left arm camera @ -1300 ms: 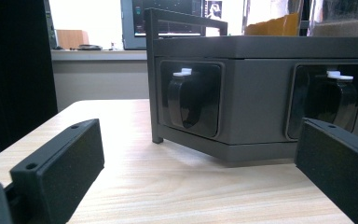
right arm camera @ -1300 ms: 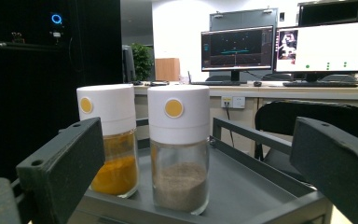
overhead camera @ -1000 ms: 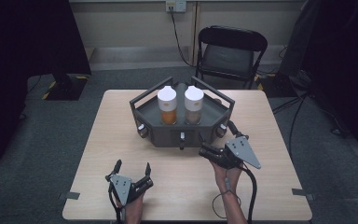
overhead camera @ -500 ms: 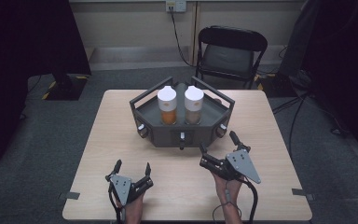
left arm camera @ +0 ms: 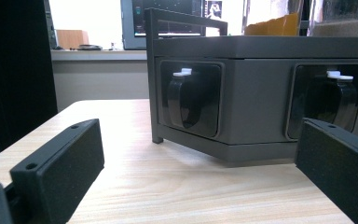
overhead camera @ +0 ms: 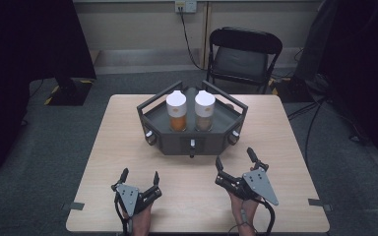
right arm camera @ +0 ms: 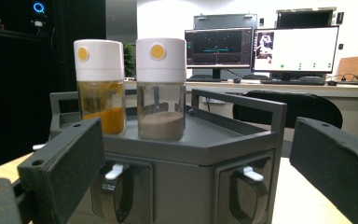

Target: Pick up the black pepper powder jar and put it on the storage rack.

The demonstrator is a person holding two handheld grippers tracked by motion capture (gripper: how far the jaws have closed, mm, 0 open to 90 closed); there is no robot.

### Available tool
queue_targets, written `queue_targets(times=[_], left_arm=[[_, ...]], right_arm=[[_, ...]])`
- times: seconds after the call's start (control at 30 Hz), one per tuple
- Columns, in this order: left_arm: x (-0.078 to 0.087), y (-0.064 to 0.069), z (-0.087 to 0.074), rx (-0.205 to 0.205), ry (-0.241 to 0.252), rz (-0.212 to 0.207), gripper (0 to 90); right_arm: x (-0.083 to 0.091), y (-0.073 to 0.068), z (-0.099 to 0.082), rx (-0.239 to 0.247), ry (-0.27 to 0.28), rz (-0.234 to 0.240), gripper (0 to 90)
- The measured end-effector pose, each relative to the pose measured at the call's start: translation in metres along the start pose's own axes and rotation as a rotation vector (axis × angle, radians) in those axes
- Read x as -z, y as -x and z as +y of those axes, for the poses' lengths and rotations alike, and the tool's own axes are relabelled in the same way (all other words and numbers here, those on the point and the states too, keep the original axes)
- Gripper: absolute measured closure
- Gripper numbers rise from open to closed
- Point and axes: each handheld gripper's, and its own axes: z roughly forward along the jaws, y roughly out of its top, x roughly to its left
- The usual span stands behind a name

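The dark grey hexagonal metal rack point(overhead camera: 192, 142) stood at the centre of the light wooden bench point(overhead camera: 118, 142), carrying two clear white-capped jars side by side: one with orange powder point(overhead camera: 176, 112) and one with brown powder point(overhead camera: 204, 111). The left tool point(overhead camera: 139, 176) rested near the bench's front edge, jaws spread apart and empty, well short of the rack. The right tool point(overhead camera: 235, 160) sat closer to the rack's front right corner, jaws likewise spread and empty, touching nothing.
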Motion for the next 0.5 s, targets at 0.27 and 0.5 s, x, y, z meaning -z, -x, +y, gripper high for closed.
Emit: queue_targets(times=[0.27, 0.5], left_arm=[[0.000, 0.000, 0.000, 0.000, 0.000, 0.000, 0.8], [0.000, 0.000, 0.000, 0.000, 0.000, 0.000, 0.7]], right_arm=[[0.009, 0.003, -0.012, 0.004, -0.014, -0.012, 1.6], [0.016, 0.004, -0.023, -0.006, -0.031, -0.025, 1.6]])
